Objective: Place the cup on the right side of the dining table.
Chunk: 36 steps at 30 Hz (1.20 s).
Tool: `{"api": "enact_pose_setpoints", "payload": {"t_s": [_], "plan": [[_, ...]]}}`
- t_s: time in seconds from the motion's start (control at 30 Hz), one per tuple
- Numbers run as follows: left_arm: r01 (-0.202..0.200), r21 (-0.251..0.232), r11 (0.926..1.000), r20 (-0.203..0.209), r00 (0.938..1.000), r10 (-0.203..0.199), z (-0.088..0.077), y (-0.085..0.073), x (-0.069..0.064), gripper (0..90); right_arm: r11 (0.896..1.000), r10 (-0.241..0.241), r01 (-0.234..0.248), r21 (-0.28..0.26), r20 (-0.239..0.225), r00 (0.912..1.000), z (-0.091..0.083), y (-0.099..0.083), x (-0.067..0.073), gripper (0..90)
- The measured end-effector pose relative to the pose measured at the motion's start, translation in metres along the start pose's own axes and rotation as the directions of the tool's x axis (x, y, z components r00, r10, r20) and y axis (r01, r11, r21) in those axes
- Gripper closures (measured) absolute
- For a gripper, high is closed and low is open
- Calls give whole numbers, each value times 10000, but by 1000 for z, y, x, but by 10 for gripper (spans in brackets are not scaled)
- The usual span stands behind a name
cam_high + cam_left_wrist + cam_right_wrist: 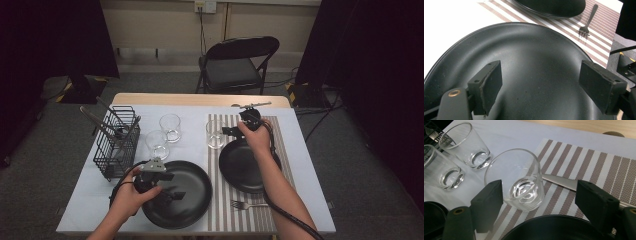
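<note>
My left gripper hovers open over a large black plate at the table's front left. In the left gripper view its jaws stand wide apart above the plate's bare surface. My right gripper is open at the far edge of a second black plate, which lies on a striped placemat. A clear glass stands upright on the mat just ahead of the right gripper, nearer its left jaw, and neither pad presses on it. A knife lies behind the glass.
Two more clear glasses stand on the white cloth left of the mat. A black wire basket with utensils sits at the left edge. A fork lies on the mat's near end. A folding chair stands beyond the table.
</note>
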<state>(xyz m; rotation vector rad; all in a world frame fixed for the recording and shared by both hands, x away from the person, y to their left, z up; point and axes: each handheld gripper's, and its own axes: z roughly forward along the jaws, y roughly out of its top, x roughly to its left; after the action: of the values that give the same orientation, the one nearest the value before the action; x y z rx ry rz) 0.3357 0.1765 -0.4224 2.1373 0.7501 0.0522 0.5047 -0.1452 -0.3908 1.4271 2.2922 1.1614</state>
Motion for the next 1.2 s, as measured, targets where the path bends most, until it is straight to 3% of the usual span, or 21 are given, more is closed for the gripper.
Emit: {"api": "enact_pose_setpoints", "payload": {"t_s": [1.2], "plan": [[-30,-34,10000,-41,10000,30,-1,3,-2,187,9987,-515,512,-58,-715,9961,-22,-19,16,219]]}}
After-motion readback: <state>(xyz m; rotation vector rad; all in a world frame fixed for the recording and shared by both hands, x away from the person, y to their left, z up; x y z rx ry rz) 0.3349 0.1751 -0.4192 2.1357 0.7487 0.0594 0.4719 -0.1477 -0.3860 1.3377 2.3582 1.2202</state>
